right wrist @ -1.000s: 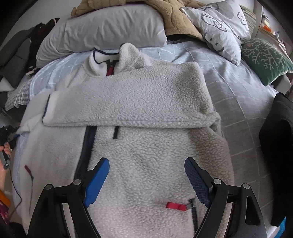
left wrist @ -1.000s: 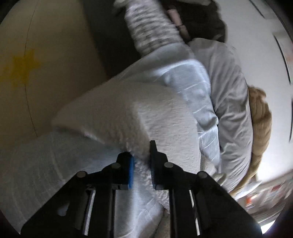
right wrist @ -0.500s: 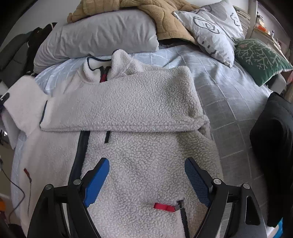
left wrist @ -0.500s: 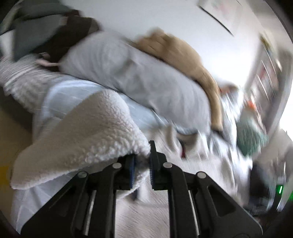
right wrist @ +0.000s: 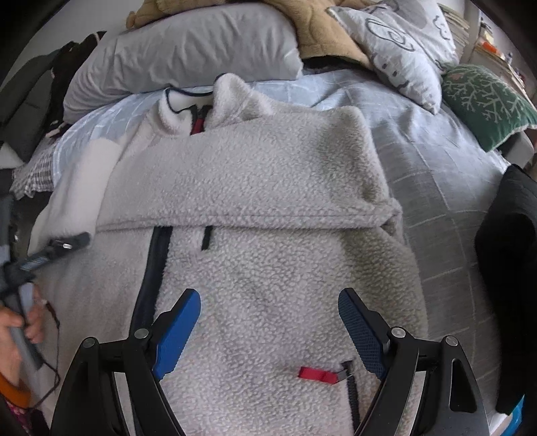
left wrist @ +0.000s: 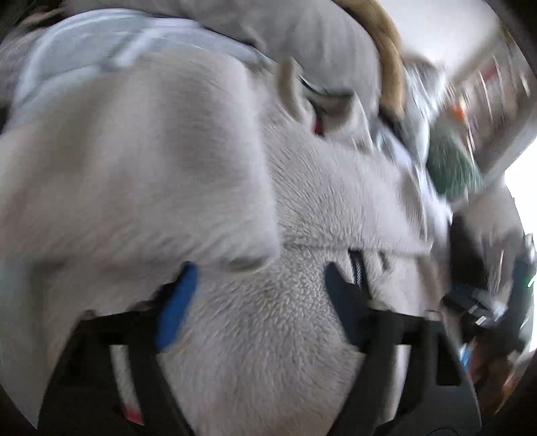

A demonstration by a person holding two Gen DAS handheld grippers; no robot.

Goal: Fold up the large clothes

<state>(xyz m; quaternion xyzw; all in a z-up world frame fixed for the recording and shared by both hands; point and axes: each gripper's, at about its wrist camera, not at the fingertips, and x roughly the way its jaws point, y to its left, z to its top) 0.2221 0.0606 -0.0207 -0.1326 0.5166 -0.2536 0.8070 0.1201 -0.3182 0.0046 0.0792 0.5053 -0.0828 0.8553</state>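
A cream fleece jacket [right wrist: 275, 255] lies front up on the bed, collar toward the pillows, one sleeve [right wrist: 248, 181] folded across the chest. The other sleeve [left wrist: 134, 161] lies over the jacket's left side. My left gripper [left wrist: 258, 278] is open and empty, just above the fleece beside that sleeve; it shows at the left edge of the right wrist view [right wrist: 67, 246]. My right gripper [right wrist: 268, 312] is open and empty, above the jacket's lower body near a red zipper pull [right wrist: 313, 373].
A grey pillow [right wrist: 188, 50], a tan blanket [right wrist: 322, 30], a patterned cushion [right wrist: 402, 43] and a green cushion [right wrist: 486, 100] lie at the bed's head. A black garment [right wrist: 506, 255] sits at the right. Dark clothes [right wrist: 30, 100] pile at the left.
My left gripper carried the sleeve from the bed's left edge over onto the jacket, then opened and let it go. My right gripper stayed open and barely moved.
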